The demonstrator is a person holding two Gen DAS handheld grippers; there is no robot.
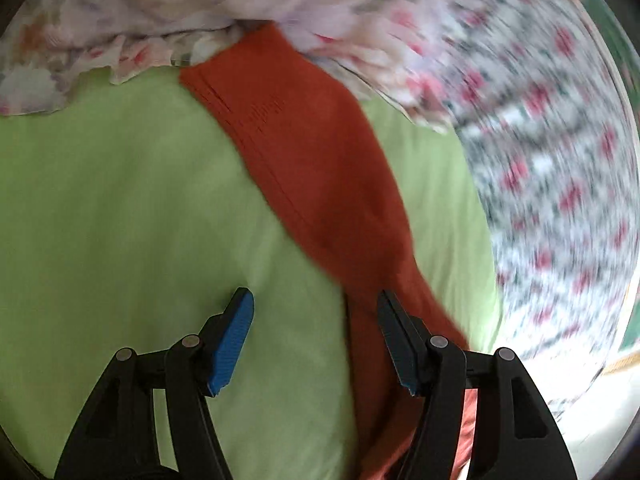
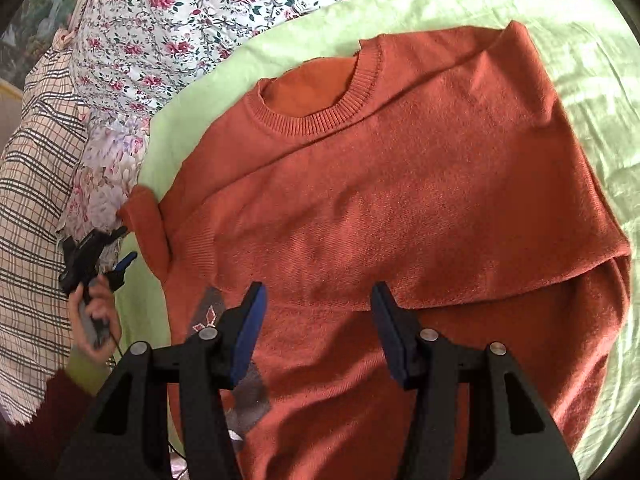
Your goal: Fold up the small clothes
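Knitwear fills the right wrist view: an orange sweater [image 2: 400, 200] lies face up on a light green sheet [image 2: 580, 80], its ribbed collar [image 2: 320, 120] pointing away from the right gripper [image 2: 318, 332]. That gripper hovers just above the sweater's lower body with its blue-padded jaws spread apart and nothing between them. One sleeve is folded across the chest, its edge running just ahead of the fingertips. A grey patterned motif [image 2: 248, 392] shows on the fabric beside the near finger on the left. Further left, a hand [image 2: 94, 320] holds the left gripper [image 2: 120, 266] close to the sweater's cuff [image 2: 144, 232], next to a floral quilt [image 2: 180, 20] and a checked cloth [image 2: 36, 200].

From the left wrist view, the left gripper [image 1: 316, 336] is also spread wide and empty. A strip of the orange sweater [image 1: 312, 152] stretches ahead of it across the green sheet [image 1: 120, 200], passing under its right-hand finger. Beyond lie pale floral fabric [image 1: 160, 12] and the blurred quilt [image 1: 560, 160].
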